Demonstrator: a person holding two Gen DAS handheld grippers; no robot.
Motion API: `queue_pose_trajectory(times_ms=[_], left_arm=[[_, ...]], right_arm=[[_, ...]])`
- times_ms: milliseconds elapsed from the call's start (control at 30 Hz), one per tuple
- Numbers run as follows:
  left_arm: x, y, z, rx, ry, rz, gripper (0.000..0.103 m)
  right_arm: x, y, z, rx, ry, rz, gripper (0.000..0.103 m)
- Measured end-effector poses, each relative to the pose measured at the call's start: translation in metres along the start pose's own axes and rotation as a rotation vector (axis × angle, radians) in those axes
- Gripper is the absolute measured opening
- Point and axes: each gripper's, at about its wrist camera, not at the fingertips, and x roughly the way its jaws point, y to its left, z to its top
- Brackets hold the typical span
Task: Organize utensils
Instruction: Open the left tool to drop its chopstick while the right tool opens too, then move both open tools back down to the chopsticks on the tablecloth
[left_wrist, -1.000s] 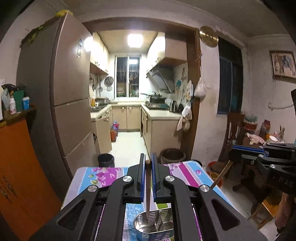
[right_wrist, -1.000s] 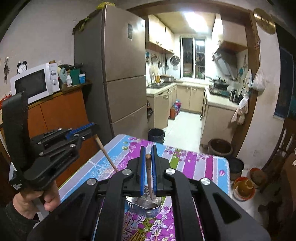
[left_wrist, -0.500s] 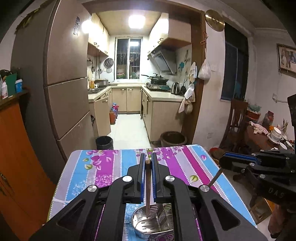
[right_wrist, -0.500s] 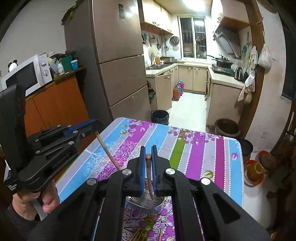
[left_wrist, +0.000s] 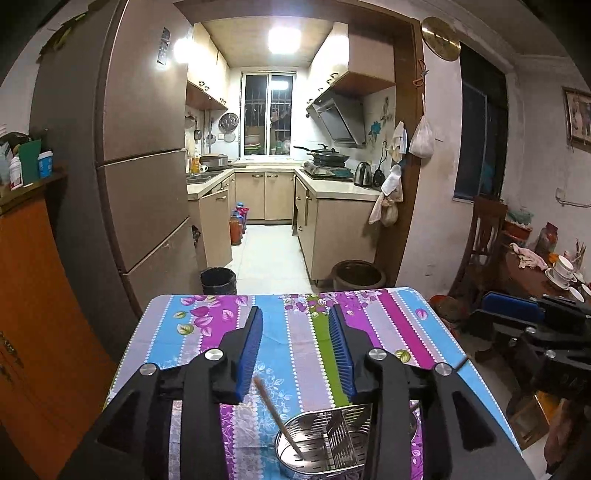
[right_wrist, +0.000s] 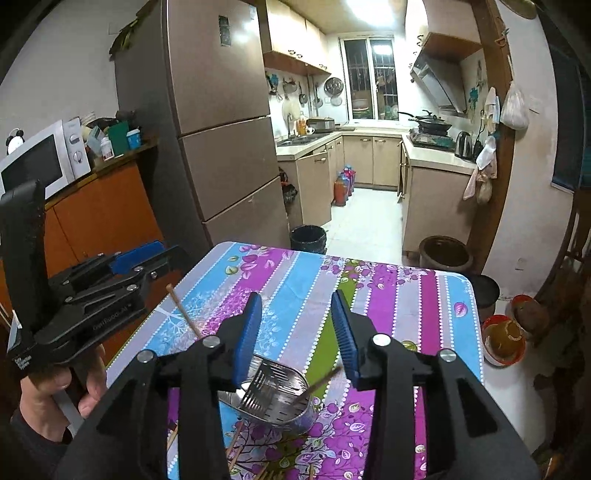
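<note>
My left gripper (left_wrist: 295, 350) and right gripper (right_wrist: 295, 332) have just been opening; both stand spread, gripping nothing. Each released chopstick (left_wrist: 280, 421) leans in the metal holder (left_wrist: 325, 443) on the desk (left_wrist: 207, 325), directly below both.

We see a shiny, perforated metal caddy (left_wrist: 325, 446) on the surface (left_wrist: 295, 332), which is covered in a smooth printed cloth with bright floral stripes and a slight sheen, possibly oilcloth, though the fisheye view leaves that uncertain. The chopsticks (left_wrist: 277, 417) leaning in the caddy look like plain matt wood, as does the one (right_wrist: 183, 312) seen beside the other gripper. We note that the left gripper (left_wrist: 295, 354) and right gripper (right_wrist: 295, 332) are matt black plastic with bright metal screw heads, and their pads (left_wrist: 251, 354) are blue ribbed rubber or plastic.
</note>
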Motion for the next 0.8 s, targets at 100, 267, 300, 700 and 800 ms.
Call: queue_pose_trajectory(times_ms=[100,267,300,700,800], left_arm=[[-0.005,0.003,-0.002,-0.004,0.000,0.007,0.042],[-0.038,0.007,-0.014,0.004,-0.051,0.023,0.050],[-0.053,0.006,-0.021,0.014,-0.074,0.023,0.055],[-0.179,0.000,-0.241,0.108,-0.072,-0.051,0.072],[-0.178,-0.003,-0.297,0.096,-0.002,-0.060,0.072]], right_arm=[[-0.004,-0.002,-0.004,-0.006,-0.004,-0.007,0.041],[-0.036,-0.002,-0.016,-0.028,-0.070,-0.051,0.043],[-0.050,0.002,-0.021,-0.040,-0.101,-0.053,0.043],[-0.149,0.053,-0.246,-0.036,-0.238,0.078,0.040],[-0.131,0.074,-0.313,-0.013,-0.149,0.085,0.027]])
